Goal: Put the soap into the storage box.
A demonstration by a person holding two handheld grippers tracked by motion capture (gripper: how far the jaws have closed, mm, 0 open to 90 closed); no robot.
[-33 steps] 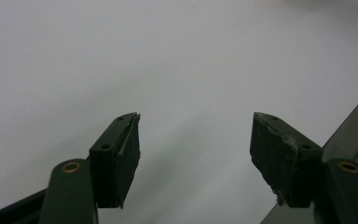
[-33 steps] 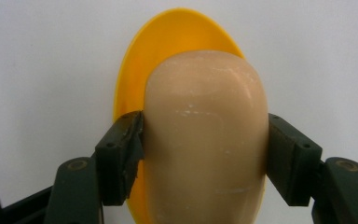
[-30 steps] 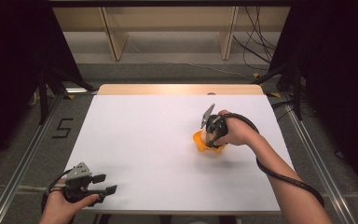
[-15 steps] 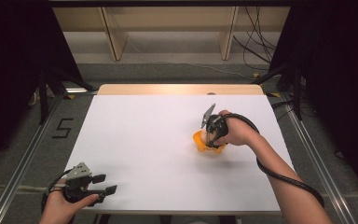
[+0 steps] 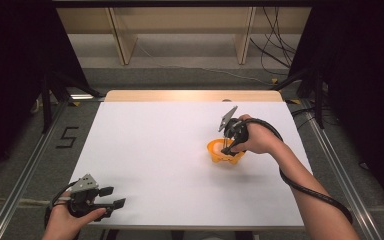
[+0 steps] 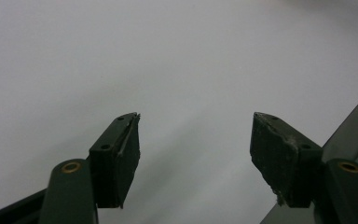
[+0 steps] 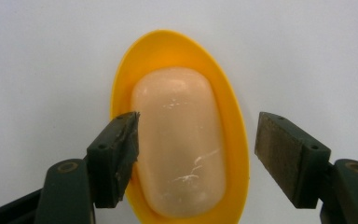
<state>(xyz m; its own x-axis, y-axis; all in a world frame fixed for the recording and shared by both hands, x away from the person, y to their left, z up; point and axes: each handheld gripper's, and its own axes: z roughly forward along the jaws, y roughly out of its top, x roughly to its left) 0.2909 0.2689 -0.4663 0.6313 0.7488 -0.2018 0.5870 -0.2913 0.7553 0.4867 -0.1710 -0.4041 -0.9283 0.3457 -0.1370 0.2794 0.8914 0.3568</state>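
Soap bar (image 7: 179,142) in yellow dish (image 7: 235,121), between wide-open right tongs (image 7: 196,144), ungripped, left tongs (image 6: 193,154) gaping, empty

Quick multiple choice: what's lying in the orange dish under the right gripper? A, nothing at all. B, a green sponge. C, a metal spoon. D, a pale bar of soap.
D: in the right gripper view a smooth, pale peach bar of soap lies in the orange dish, between the open jaws of the right gripper.

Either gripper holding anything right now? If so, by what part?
Nothing is held. The right gripper stands open over the soap in its yellow dish, jaws clear of it. The left gripper is open over the bare table.
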